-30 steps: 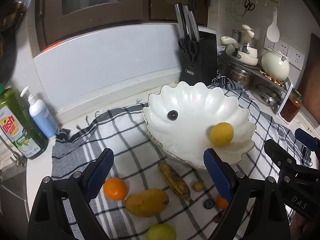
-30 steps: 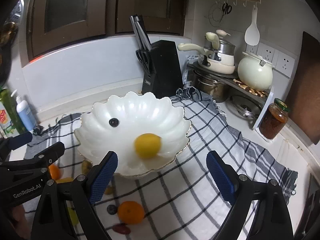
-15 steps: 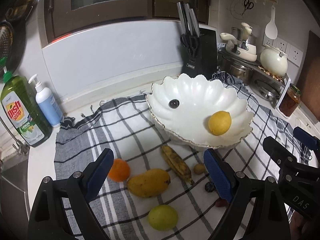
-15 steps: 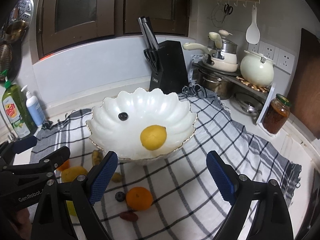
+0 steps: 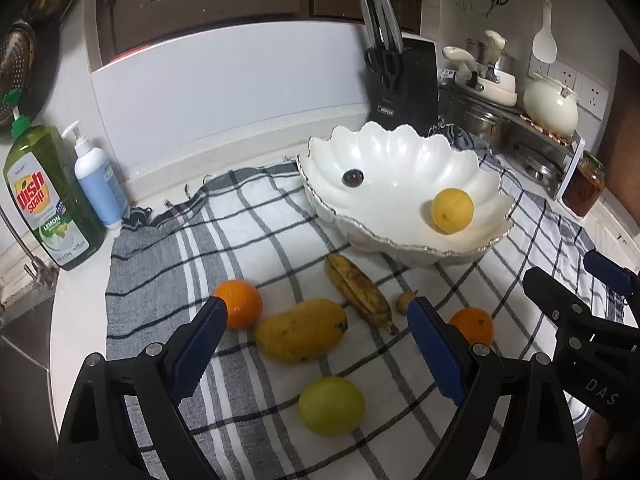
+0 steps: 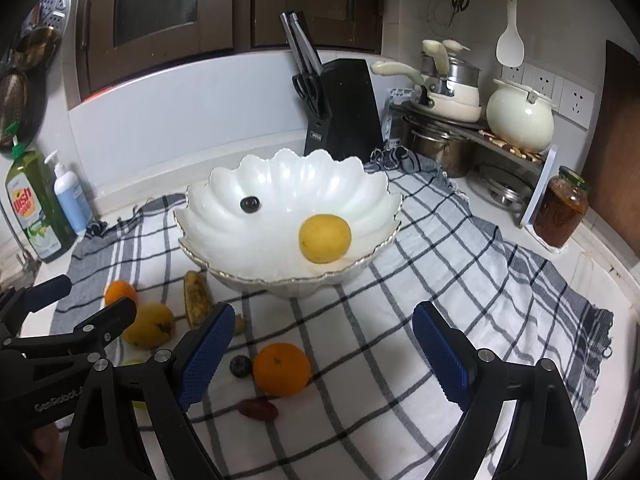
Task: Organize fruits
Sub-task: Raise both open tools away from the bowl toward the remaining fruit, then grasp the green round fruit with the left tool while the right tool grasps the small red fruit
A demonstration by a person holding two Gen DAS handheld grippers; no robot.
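White bowl (image 6: 288, 216): a lemon (image 6: 325, 239) and a dark grape (image 6: 250, 204) are held inside.
Cloth: mango (image 5: 301, 329), banana (image 5: 358, 290), oranges, green fruit (image 5: 331, 405) are left loose.
Left gripper (image 5: 316, 344): wide open, empty.
Right gripper (image 6: 324, 354): wide open, empty.
Risk: round fruit could be nudged and rolled off the tabletop by a misjudged closing.
Change: both grippers have been drawn back; the lemon has settled.

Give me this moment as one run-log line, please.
left: open | right: open | bowl: lemon, grape | cloth: other fruit
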